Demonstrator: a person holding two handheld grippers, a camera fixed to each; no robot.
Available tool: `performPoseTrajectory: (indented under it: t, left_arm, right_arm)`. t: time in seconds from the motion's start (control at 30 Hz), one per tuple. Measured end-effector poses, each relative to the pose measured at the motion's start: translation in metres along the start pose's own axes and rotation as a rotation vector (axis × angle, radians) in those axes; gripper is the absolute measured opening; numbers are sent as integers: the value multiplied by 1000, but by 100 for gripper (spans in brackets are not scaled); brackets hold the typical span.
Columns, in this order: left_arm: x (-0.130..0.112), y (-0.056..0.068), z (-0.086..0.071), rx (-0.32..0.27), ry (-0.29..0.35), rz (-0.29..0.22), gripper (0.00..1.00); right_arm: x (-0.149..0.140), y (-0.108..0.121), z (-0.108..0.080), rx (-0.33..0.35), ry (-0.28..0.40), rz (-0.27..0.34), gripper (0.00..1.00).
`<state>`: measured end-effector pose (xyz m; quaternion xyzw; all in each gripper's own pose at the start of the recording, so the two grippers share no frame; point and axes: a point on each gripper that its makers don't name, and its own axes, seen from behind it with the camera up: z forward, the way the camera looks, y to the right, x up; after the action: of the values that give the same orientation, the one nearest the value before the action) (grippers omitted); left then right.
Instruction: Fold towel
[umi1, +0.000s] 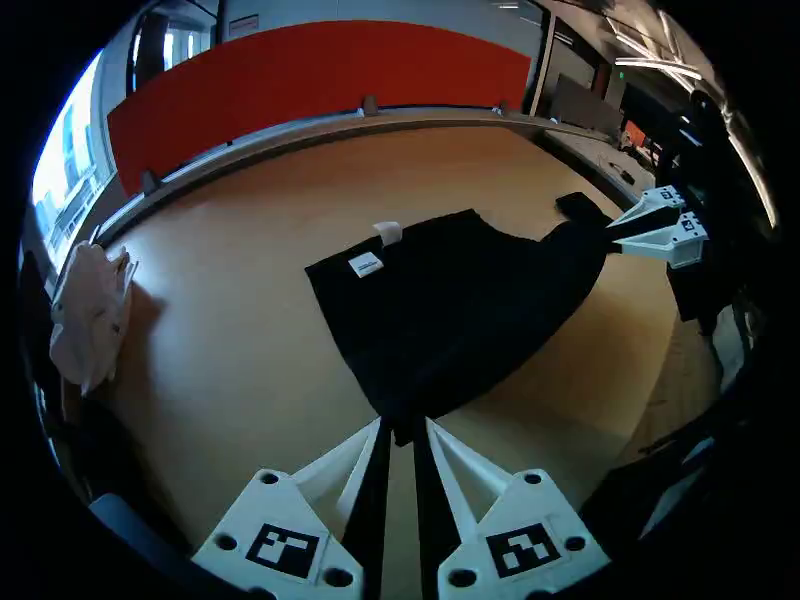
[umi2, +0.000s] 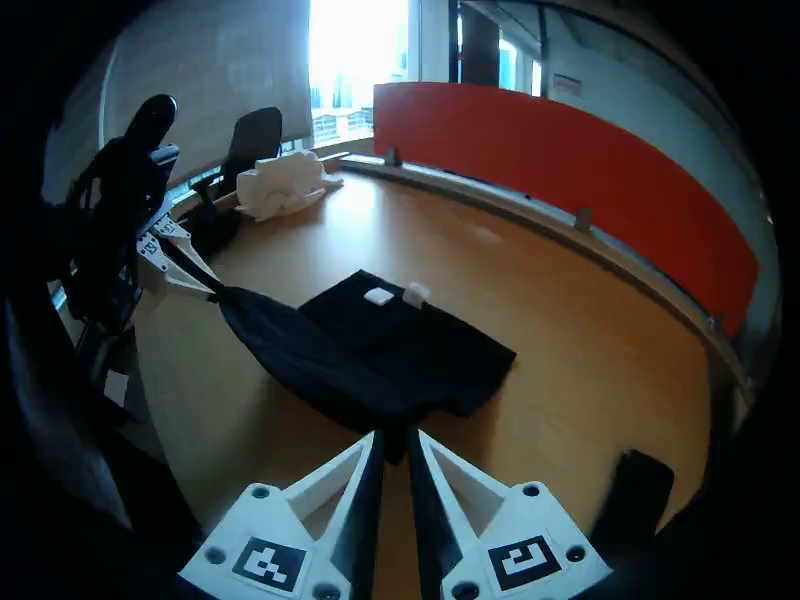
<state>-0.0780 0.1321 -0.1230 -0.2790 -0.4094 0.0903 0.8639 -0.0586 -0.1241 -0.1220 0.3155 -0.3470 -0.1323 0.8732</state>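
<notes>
A black towel (umi1: 450, 310) lies partly on the wooden table (umi1: 250, 330), with a white label (umi1: 365, 264) near its far corner. My left gripper (umi1: 402, 430) is shut on one near corner. In the same view, my right gripper (umi1: 612, 235) pinches the other corner off to the right. In the right gripper view, the right gripper (umi2: 396, 440) is shut on the towel (umi2: 400, 350), and the left gripper (umi2: 212, 292) holds the far end. The towel's edge hangs lifted between the two grippers while the remainder rests flat.
A crumpled white cloth pile (umi1: 90, 310) (umi2: 285, 180) sits at one end of the table. A red partition (umi1: 320, 80) (umi2: 560, 150) runs along the far edge. A small black object (umi2: 635, 490) lies near the right gripper. An office chair (umi2: 250, 140) stands behind the table.
</notes>
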Motion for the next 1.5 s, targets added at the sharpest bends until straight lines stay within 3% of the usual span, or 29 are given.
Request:
performPoseTrajectory:
  t: [0.6,1.2,1.5]
  left_arm:
    - [25,1,-30,10,39,-8,15]
    - [29,-1,-34,12,40,-1,15]
    - [33,-3,-25,18,45,-2,15]
  right_arm:
    - [13,-7,-29,15,6,-2,16]
    - [12,-14,-37,29,-4,-1,16]
    - [9,-9,-30,22,-31,-7,16]
